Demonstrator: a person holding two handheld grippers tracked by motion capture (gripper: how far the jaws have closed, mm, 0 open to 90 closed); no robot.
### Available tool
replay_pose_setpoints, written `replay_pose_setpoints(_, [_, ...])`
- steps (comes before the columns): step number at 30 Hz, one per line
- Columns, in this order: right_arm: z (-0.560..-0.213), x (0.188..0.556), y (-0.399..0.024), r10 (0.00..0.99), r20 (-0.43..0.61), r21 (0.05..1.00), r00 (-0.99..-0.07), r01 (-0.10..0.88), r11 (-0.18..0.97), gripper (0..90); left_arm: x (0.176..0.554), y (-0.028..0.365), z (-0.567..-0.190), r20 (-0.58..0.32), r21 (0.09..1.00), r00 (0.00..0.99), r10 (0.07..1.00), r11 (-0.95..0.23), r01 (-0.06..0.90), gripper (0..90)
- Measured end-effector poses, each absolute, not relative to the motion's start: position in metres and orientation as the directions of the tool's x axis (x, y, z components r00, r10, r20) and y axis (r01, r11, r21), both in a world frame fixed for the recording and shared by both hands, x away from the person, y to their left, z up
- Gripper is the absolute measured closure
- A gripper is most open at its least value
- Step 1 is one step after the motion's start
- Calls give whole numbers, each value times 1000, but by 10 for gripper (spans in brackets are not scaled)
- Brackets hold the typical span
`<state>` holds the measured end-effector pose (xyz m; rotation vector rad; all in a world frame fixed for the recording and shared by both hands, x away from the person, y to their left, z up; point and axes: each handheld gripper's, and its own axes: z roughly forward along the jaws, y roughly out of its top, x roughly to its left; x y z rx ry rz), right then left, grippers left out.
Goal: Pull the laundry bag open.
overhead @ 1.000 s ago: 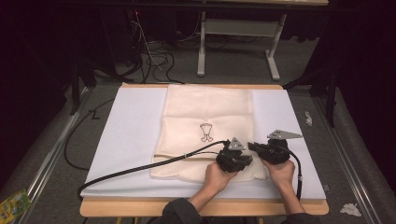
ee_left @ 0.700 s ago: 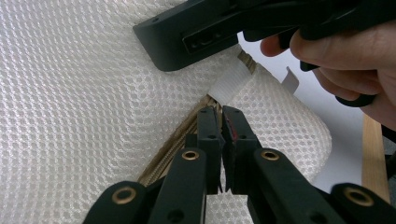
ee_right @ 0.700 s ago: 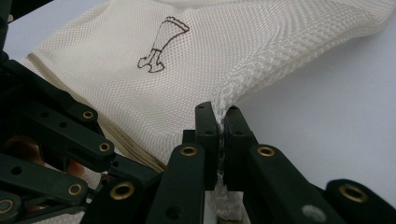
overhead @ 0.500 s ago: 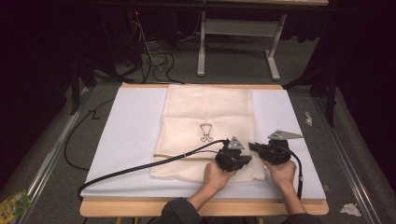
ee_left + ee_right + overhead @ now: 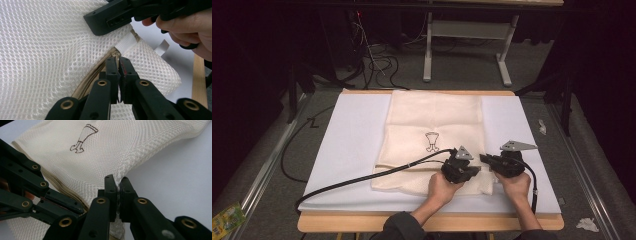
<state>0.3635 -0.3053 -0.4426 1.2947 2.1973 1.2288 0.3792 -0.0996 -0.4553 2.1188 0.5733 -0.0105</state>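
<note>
A cream mesh bag (image 5: 432, 120) with a small dark drawing (image 5: 431, 141) lies flat on the white table cover (image 5: 347, 140). At its near right corner both grippers meet. In the left gripper view my left gripper (image 5: 119, 61) is shut on the zipper pull at the end of the beige zipper (image 5: 87, 82), beside a white fabric tab (image 5: 126, 42). My right gripper (image 5: 119, 182) is shut on the bag's mesh edge (image 5: 125, 173), lifting it into a ridge. From above, the left gripper (image 5: 476, 171) points right toward the right gripper (image 5: 484, 159).
A black cable (image 5: 362, 177) trails from the left gripper across the cover to the left. The table's wooden front edge (image 5: 432, 222) is near the hands. Beyond the table are floor cables (image 5: 379, 62) and a grey desk frame (image 5: 467, 35).
</note>
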Motion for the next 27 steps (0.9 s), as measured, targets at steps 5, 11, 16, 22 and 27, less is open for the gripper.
replay_pose_setpoints(5, [-443,363,-307,826,153,797,-542,562,221,884,379,-97,-454,-202,776,891,407,-490,399,871])
replay_pose_setpoints(11, [-443,363,-308,827,150,798,-542,560,222,884,377,-95,-451,-178,775,894,411,-501,385,871])
replay_pose_setpoints(16, [-444,364,-308,827,149,798,-542,560,223,885,376,-93,-450,-170,777,894,414,-502,380,871])
replay_pose_setpoints(22, [-443,364,-308,829,143,797,-541,559,228,885,377,-85,-447,-166,785,889,427,-487,382,871])
replay_pose_setpoints(27, [-442,365,-307,830,136,795,-541,560,235,885,377,-77,-445,-158,788,887,435,-486,379,871])
